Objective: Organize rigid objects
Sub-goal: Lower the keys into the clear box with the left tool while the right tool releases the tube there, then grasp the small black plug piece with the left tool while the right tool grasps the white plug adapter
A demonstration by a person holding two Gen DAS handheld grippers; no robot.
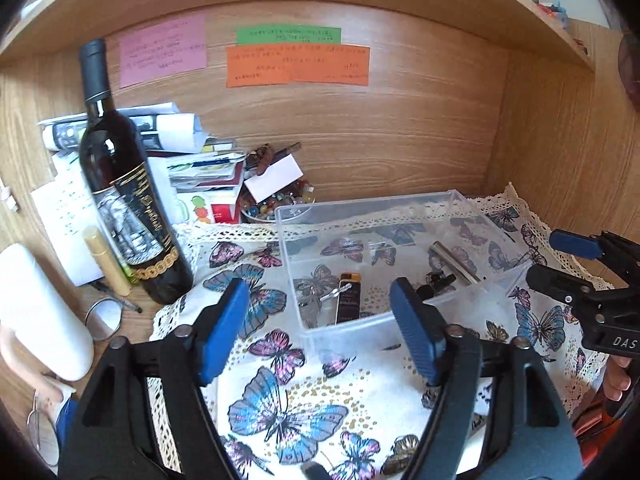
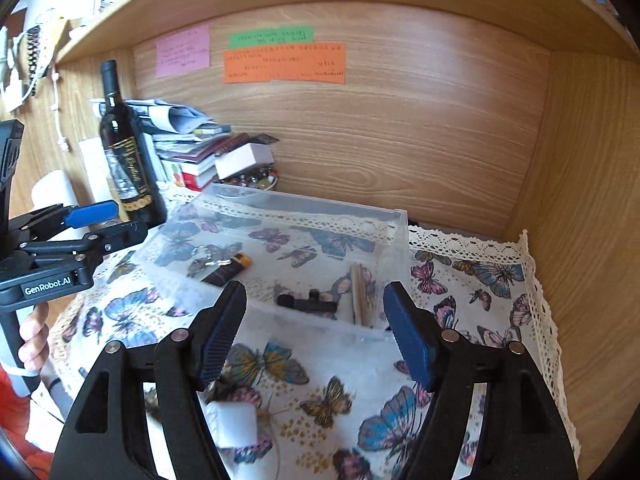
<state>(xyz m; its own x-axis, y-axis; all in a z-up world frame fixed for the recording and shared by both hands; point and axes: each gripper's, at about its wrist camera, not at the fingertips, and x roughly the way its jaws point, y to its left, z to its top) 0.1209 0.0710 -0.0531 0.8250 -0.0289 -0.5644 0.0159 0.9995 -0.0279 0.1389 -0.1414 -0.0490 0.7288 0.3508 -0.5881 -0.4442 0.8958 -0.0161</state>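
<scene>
A clear plastic box [image 1: 362, 326] [image 2: 400, 232] stands on the butterfly cloth [image 1: 288, 392] [image 2: 328, 392]. In it lie a black lighter [image 1: 348, 298] [image 2: 226, 270], keys [image 1: 312, 300] [image 2: 200, 262], a black clip part [image 1: 438, 282] [image 2: 308, 302] and a metal tube [image 1: 454, 262] [image 2: 360, 294]. My left gripper [image 1: 324, 328] is open and empty, just short of the box's near wall. My right gripper [image 2: 316, 332] is open and empty at the box's near wall. A white block [image 2: 236, 424] lies on the cloth under the right gripper's left finger.
A wine bottle [image 1: 120, 184] [image 2: 128, 152] stands left of the box. Behind it are stacked books and papers [image 1: 192, 168] [image 2: 188, 148] and a bowl of beads [image 1: 276, 200] [image 2: 248, 180]. A white cylinder [image 1: 40, 312], a yellow tube [image 1: 106, 260] and wooden walls enclose the nook.
</scene>
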